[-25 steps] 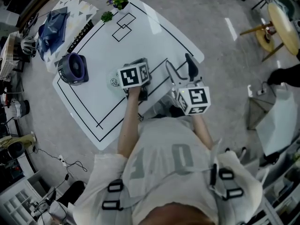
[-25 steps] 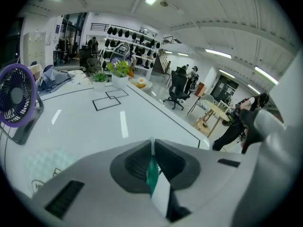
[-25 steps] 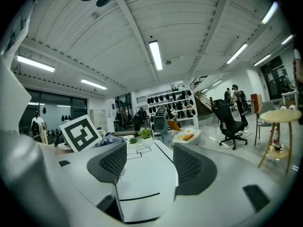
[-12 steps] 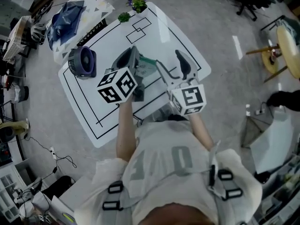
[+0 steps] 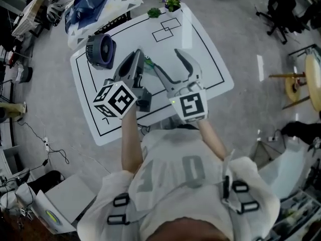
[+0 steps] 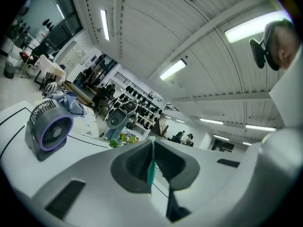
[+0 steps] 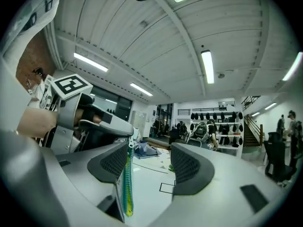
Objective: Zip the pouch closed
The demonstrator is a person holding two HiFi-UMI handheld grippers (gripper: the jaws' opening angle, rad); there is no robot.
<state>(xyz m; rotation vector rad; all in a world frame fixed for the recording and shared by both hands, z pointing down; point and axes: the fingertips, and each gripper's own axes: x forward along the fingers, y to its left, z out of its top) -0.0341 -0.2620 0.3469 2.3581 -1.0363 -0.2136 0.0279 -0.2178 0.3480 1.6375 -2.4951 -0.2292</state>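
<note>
A purple round desk fan [image 5: 101, 49] stands at the far left corner of the white, black-lined table [image 5: 213, 82], and two small potted plants [image 5: 172, 2] stand at the far corner. The grippers' bodies hide most of the clear pouch with a green zipper [image 5: 148, 64], which is held above the table's middle. The left gripper [image 5: 138, 55] is clamped tight on its edge. The right gripper [image 5: 164, 58] gapes, with the zipper against its left jaw. A second earlier both grippers were lower, by the near edge.
</note>
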